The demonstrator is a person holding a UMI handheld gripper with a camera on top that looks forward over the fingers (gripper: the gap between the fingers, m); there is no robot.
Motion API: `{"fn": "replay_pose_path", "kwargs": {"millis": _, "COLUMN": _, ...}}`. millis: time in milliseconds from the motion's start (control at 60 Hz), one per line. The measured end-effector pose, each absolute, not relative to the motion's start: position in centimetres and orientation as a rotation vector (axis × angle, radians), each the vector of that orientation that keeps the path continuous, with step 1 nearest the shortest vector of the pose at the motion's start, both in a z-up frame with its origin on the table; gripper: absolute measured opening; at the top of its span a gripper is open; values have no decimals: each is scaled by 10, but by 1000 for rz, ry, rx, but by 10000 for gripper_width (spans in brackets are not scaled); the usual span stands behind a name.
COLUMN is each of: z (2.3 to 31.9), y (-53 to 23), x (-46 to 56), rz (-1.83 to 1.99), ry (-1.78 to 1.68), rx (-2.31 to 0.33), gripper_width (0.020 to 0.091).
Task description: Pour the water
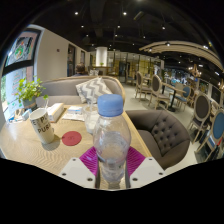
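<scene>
On the wooden table [30, 148], a printed cup [44, 129] stands at the left, with a red coaster [72, 138] just to its right. Nearest, a clear water bottle [111, 143] with a blue cap [111, 104] is pinched upright between the fingers' [112, 168] pink pads [92, 158]. A grey armchair [162, 133] sits to the right.

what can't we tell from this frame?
- Gripper view: whether the tongs actually press the water bottle; it stands between the pink pads and covers their contact faces.
- Bottle's base: hidden between the tongs.
- Water level in the bottle: clear plastic, unreadable.
- Print on the patterned cup: too small.
- Red coaster: its material is unclear.
</scene>
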State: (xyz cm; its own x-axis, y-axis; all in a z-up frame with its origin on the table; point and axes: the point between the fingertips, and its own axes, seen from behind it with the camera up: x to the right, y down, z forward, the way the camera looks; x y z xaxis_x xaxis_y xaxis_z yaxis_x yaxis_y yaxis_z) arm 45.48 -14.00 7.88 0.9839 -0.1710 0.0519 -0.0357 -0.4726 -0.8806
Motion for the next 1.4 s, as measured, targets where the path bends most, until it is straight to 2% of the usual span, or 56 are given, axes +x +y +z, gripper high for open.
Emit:
{"fn": "replay_pose_path", "kwargs": {"millis": 333, "z": 171, "y": -90, "x": 426, "rz": -573, "ry": -172, "rx": -1974, "gripper_width": 334}}
{"fn": "replay_pose_path", "kwargs": {"millis": 433, "z": 195, "y": -67, "x": 404, "rz": -773, "ry": -372, "rx": -1935, "gripper_width": 334}}
{"fn": "replay_pose_path", "kwargs": {"millis": 583, "z": 215, "y": -36, "x": 370, "rz": -1113, "ry": -669, "rx": -1832, "gripper_width": 334}}
{"fn": "replay_pose_path", "kwargs": {"millis": 717, "z": 218, "y": -16, "x": 345, "rz": -1425, "ry": -966, "rx": -1676, "gripper_width": 331}}
{"fn": "replay_pose_path", "kwargs": {"millis": 1017, "z": 196, "y": 3, "x": 325, "rz": -1765, "ry": -1389, "rx": -1504, "gripper_width": 333}}
{"fn": "replay_pose_path", "kwargs": {"millis": 1183, "z": 191, "y": -2, "x": 331, "rz": -1769, "ry": -1390, "rx": -1549, "gripper_width": 333}}
{"fn": "replay_pose_path", "kwargs": {"millis": 1400, "z": 222, "y": -9, "x": 323, "rz": -1604, "ry": -1187, "rx": -1619, "gripper_width": 333}}
